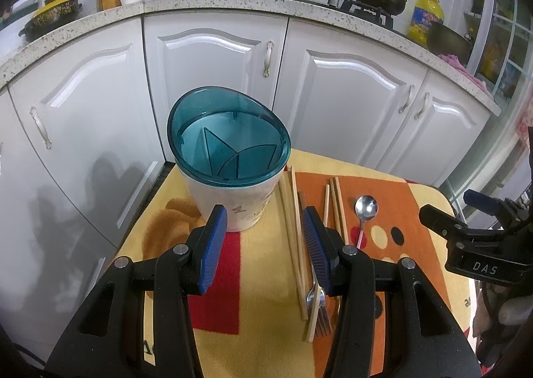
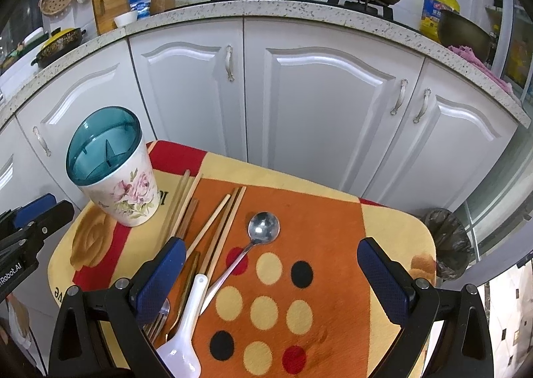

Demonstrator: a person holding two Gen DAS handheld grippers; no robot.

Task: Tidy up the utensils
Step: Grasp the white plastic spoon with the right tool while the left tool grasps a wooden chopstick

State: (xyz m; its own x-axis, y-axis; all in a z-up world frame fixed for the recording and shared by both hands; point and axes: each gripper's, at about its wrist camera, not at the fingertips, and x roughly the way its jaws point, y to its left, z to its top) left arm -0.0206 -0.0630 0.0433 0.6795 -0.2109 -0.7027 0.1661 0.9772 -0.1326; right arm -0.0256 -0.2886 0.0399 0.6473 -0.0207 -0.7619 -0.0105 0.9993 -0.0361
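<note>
Left wrist view: left gripper fingers wide apart, empty, aimed btw. utensil holder and chopsticks, ready to pick.

Right wrist view: right gripper fingers open, nothing gripped, over metal spoon; white spoon near.

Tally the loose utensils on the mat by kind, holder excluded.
chopsticks: 6
metal spoon: 1
white plastic spoon: 1
fork: 1 that can be made out; that pile is partly hidden
Total: 9, possibly more in the hidden part
</note>
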